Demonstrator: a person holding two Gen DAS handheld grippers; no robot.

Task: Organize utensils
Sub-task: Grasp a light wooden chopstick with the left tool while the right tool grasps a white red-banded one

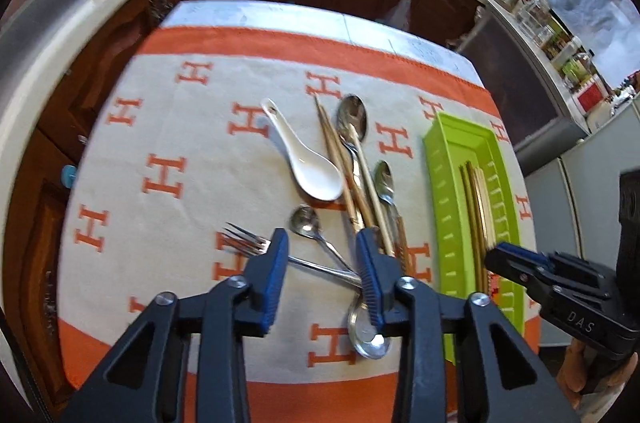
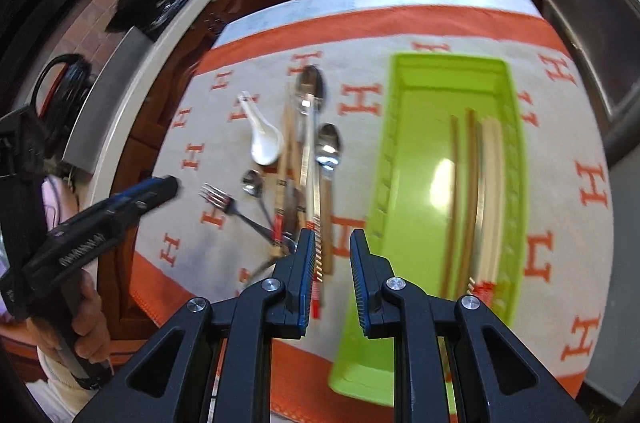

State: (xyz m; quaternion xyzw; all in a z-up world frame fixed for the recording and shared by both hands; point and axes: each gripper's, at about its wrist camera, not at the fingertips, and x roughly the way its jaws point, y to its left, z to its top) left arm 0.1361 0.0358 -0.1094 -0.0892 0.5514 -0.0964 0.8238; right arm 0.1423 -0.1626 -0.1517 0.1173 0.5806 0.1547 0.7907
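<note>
the left gripper (image 1: 322, 255) hovers over the pile with jaws partly apart and nothing pinched; the right gripper (image 2: 330, 251) is narrow and empty beside the green tray (image 1: 440, 183). early going, i judge: only chopsticks (image 1: 476, 207), about four or five, lie in the tray. left on the cloth (image 1: 160, 127): one fork (image 1: 244, 243), four or five metal spoons, one white spoon (image 1: 304, 163), several more chopsticks.
</note>
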